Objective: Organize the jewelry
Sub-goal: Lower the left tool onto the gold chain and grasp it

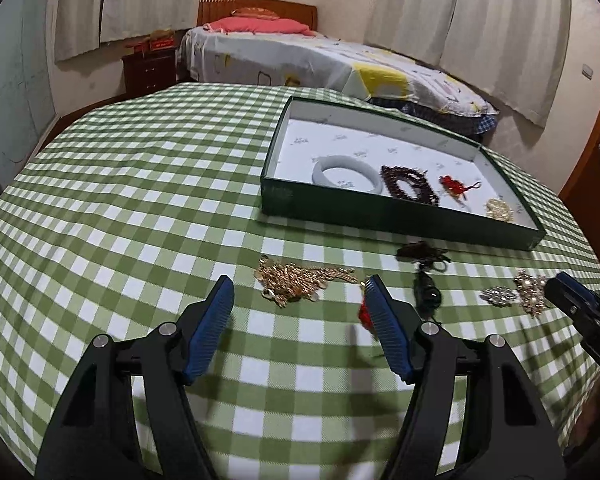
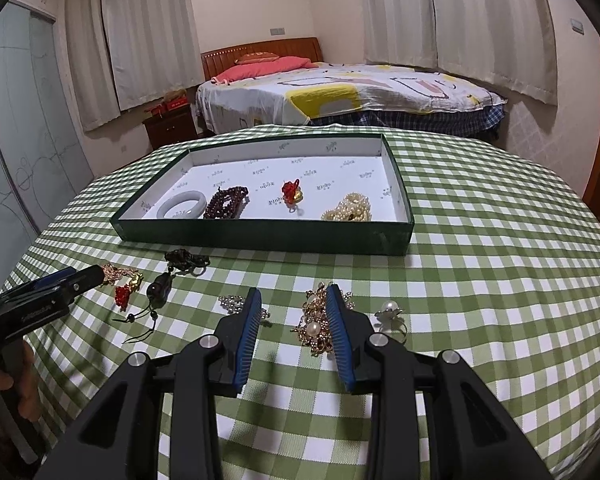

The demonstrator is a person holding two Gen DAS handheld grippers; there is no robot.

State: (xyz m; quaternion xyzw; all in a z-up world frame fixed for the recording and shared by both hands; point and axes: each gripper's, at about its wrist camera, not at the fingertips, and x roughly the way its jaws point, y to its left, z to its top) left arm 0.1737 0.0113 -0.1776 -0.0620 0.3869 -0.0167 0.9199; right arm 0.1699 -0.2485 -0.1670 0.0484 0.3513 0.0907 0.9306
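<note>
A dark green tray (image 1: 400, 222) (image 2: 260, 236) on the checked table holds a white bangle (image 1: 346, 176) (image 2: 182, 209), a dark red bead bracelet (image 1: 410, 189) (image 2: 226, 202), a red-and-gold charm (image 2: 291, 192) and a pearl heap (image 2: 348, 208). In front of the tray lie a gold chain pile (image 1: 300, 280), a red charm (image 2: 123, 294), a dark corded pendant (image 2: 162, 286), a silver brooch (image 1: 498, 295), a gold-and-pearl brooch (image 2: 316, 326) and a pearl ring (image 2: 390, 312). My left gripper (image 1: 300, 292) is open just short of the gold chain. My right gripper (image 2: 292, 300) is open beside the gold-and-pearl brooch.
The round table (image 2: 480, 280) has a green-and-white checked cloth. A bed (image 2: 340, 92) and a nightstand (image 2: 168, 124) stand behind it. Curtains hang along the walls.
</note>
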